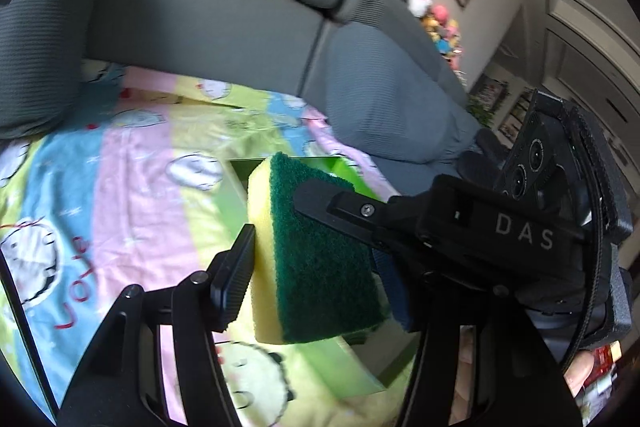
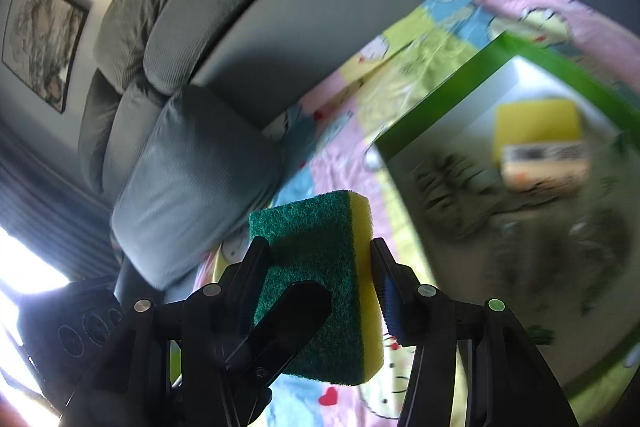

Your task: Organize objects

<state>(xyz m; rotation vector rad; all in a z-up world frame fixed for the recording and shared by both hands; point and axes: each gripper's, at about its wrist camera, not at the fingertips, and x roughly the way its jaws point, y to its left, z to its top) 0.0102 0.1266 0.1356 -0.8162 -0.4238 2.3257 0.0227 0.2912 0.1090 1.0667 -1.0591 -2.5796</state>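
**Sponge [image 1: 320, 267] pinched by two grippers at once: twist, slip or a miss at the box**

Both tools hold the same sponge in the air, above the cartoon-print blanket [image 1: 120, 187] and in front of the grey sofa [image 1: 220, 27]. The left gripper [image 1: 320, 267] is clamped on it, with one ribbed pad pressed into the yellow foam side. Its far pad is partly hidden behind the other tool but seems to sit against the green scouring face. The right gripper [image 2: 318, 251] is also closed on the sponge, one finger at the green edge and one on the yellow side.

Judged from this, the main hazard is the shared grip. If the two hands drift apart or turn differently, the soft foam is likely to twist, and it could squirm out of one pair of pads. If one gripper lets go before the other's hold is firm, the sponge could tip and fall onto the blanket.

The fingers cross closely over the green face, so they could also knock or snag each other when they separate.

The green-rimmed box [image 2: 440, 95] lies off to one side, blurred, with a yellow block [image 2: 536, 123] already inside. A release made too early could catch the rim or land outside it.
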